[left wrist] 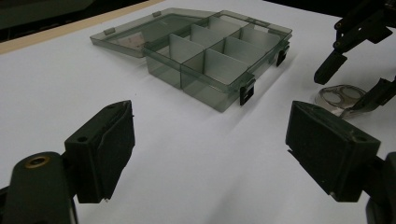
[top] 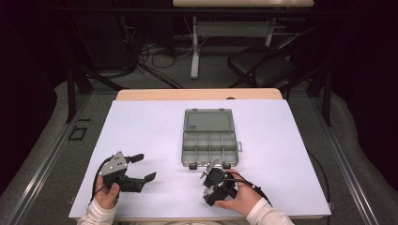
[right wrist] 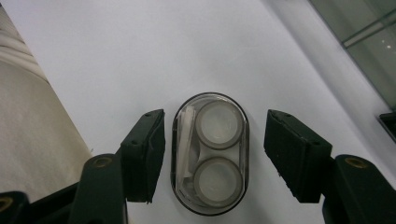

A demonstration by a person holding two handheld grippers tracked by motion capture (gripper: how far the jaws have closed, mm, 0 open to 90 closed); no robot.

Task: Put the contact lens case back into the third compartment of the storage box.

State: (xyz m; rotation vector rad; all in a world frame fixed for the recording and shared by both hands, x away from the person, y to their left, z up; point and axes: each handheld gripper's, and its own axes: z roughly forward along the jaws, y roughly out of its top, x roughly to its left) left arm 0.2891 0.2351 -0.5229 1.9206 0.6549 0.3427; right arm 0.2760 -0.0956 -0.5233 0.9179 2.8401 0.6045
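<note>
Right gripper [right wrist: 210,158] is poised directly over a small clear oval case [right wrist: 210,154], and the right gripper view looks straight down on it. The case lies flat on the white table cover [right wrist: 116,56], lengthwise between the two black jaws, one on either side. The jaws are spread wider than the case; the left one sits just beside its edge, the right one stands off with a visible strip of white between. Whether the nearer pad actually touches the case, I cannot tell. Nothing is gripped. Inside the case, two round white wells sit one above the other, with a slim white piece along one side.

From the high view, that right gripper [top: 213,185] is near the front edge of the table, just in front of the open grey compartment box [top: 209,138], whose lid lies folded back flat and whose divided cells look bare. The right hand [top: 239,199] wraps the gripper from behind.

Over on the other side, the left gripper [top: 141,168] is held in the left hand [top: 105,192], well apart from the box, jaws gaping wide with nothing between them. Its own view confirms it: both pads [left wrist: 105,149] wide apart over plain white cover, the box [left wrist: 210,56] ahead, and the oval case [left wrist: 338,97] off to the right beneath the other gripper.
</note>
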